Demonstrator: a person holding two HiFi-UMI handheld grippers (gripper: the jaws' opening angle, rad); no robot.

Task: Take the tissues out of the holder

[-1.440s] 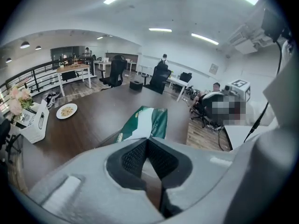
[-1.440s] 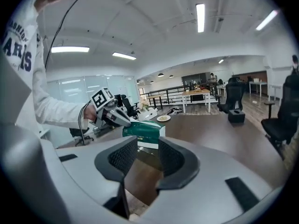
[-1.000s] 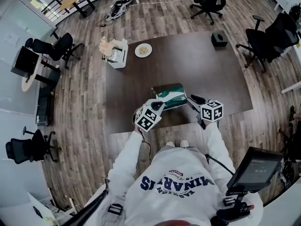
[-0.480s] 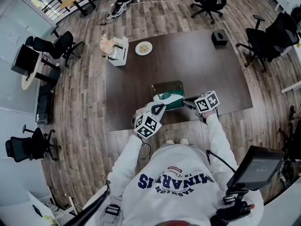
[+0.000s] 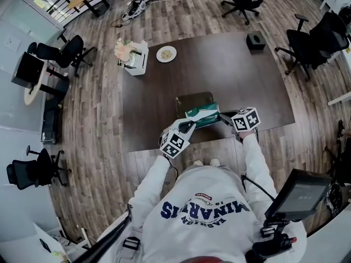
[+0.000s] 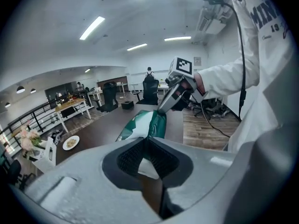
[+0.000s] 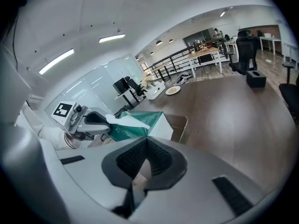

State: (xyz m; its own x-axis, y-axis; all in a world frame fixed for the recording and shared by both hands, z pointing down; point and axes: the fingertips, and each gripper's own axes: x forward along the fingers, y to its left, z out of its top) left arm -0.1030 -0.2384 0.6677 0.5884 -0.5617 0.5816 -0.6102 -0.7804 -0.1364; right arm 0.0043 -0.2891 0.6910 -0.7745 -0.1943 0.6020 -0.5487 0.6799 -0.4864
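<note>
Tissue pack [image 5: 204, 115], green and white in a soft wrapper, is held off the dark table [image 5: 219, 64] above its near edge, spanned between the two grippers. It lies on the person's side of the holder [image 5: 189, 98], a brownish open-topped box that stands just behind it; the right gripper view shows the holder's mouth bare and the pack apart from it. The left gripper [image 5: 189, 125] has its jaws together on the pack's left end, where a white strip enters the pads; whether that strip is wrapper or a loose sheet cannot be told. The right gripper [image 5: 220, 115] has just been closing, and its jaws now meet on the pack's opposite corner, as both gripper views confirm. Both tools point downward and toward each other. Judged from this arrangement, the extraction itself is all but complete: the pack appears clear of the holder, and the step in hand is the two-ended carry away from it. The next move calls for drawing the pack toward a bare stretch of table beside the holder and lowering it flat, with both grips moved together so that the soft body neither sags nor twists. Each pinch takes only a thin edge of film, so a slip or a tear at either end is the likely fault.
</note>
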